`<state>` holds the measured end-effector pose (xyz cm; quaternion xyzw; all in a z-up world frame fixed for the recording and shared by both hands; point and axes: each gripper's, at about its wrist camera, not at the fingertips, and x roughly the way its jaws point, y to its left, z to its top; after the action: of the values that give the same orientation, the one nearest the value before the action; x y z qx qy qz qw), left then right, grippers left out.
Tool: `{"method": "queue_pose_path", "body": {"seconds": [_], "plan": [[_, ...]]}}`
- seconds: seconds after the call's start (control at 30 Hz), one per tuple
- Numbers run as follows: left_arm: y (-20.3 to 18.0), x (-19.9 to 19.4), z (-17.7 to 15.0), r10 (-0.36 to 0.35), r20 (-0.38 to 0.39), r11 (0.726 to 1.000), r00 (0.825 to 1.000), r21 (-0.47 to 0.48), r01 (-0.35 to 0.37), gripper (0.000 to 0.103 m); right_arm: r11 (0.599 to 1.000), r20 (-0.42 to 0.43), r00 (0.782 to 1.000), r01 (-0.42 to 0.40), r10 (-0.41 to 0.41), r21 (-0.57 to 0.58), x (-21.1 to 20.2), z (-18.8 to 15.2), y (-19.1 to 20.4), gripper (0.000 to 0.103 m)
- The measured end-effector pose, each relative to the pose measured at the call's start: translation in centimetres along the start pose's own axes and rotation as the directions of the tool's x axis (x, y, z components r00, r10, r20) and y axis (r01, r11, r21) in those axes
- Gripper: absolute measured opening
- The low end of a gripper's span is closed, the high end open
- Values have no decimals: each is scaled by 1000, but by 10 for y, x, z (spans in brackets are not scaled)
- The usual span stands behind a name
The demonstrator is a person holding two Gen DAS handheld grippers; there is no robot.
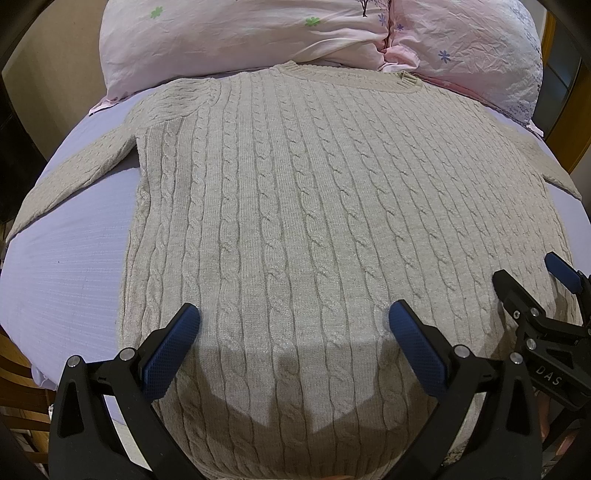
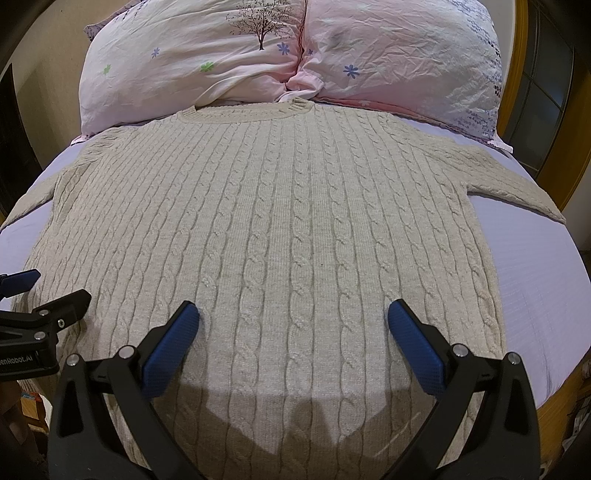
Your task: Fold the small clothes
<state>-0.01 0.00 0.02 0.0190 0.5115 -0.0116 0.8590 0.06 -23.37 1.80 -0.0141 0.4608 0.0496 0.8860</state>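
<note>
A beige cable-knit sweater (image 1: 314,206) lies flat on the lilac bed sheet (image 1: 74,266), collar toward the pillows, both sleeves spread out to the sides. It also shows in the right wrist view (image 2: 288,229). My left gripper (image 1: 293,317) is open and empty, hovering over the sweater's lower left part. My right gripper (image 2: 293,317) is open and empty over the lower right part. The right gripper also shows at the right edge of the left wrist view (image 1: 532,288); the left gripper shows at the left edge of the right wrist view (image 2: 51,291).
Two pink floral pillows (image 1: 258,33) (image 2: 399,59) lie at the head of the bed, just beyond the collar. Bare sheet (image 2: 535,280) lies on either side of the sweater. A wooden bed frame (image 2: 509,70) and dark furniture stand at the edges.
</note>
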Motion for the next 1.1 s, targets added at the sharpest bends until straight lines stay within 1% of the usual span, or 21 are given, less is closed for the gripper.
{"method": "queue_pose_path", "body": {"seconds": [0.7, 0.77, 0.8, 0.87, 0.9, 0.93, 0.97, 1.0, 1.03, 1.07, 1.1], "plan": [[0, 0, 0, 0, 1, 1000, 1000, 0, 0, 102, 1000, 2, 1000, 0, 0, -1, 2, -2, 0, 101], [0, 0, 0, 0, 1, 1000, 1000, 0, 0, 102, 1000, 11, 1000, -3, 3, -4, 2, -4, 0, 101], [0, 0, 0, 0, 1, 1000, 1000, 1, 0, 102, 1000, 24, 1000, -12, 13, -13, 3, -4, -1, 101], [0, 0, 0, 0, 5, 1000, 1000, 1, 0, 102, 997, 37, 997, -61, 63, -46, 4, -1, -8, 101], [0, 0, 0, 1, 11, 1000, 1000, 3, -1, 102, 996, 37, 996, -84, 85, -36, 3, 3, -13, 101], [0, -1, -1, 1, 19, 1000, 1000, 7, -1, 102, 993, 57, 991, -122, 121, 10, 0, 9, -28, 101], [0, -1, -1, 0, 28, 1000, 1000, 11, 0, 102, 984, 110, 983, -155, 145, 88, -8, 18, -54, 101], [-1, -2, -3, -2, 37, 1000, 999, 15, 1, 102, 973, 164, 978, -156, 129, 169, -16, 26, -81, 101], [-1, -3, -4, -4, 44, 1000, 999, 20, 3, 102, 955, 206, 974, -146, 94, 257, -23, 37, -114, 101], [0, -5, -5, -7, 51, 1000, 999, 23, 5, 102, 940, 225, 972, -138, 68, 312, -26, 41, -134, 101], [3, -5, -6, -9, 58, 1000, 998, 24, 8, 102, 910, 246, 969, -128, 30, 395, -30, 48, -165, 101]]}}
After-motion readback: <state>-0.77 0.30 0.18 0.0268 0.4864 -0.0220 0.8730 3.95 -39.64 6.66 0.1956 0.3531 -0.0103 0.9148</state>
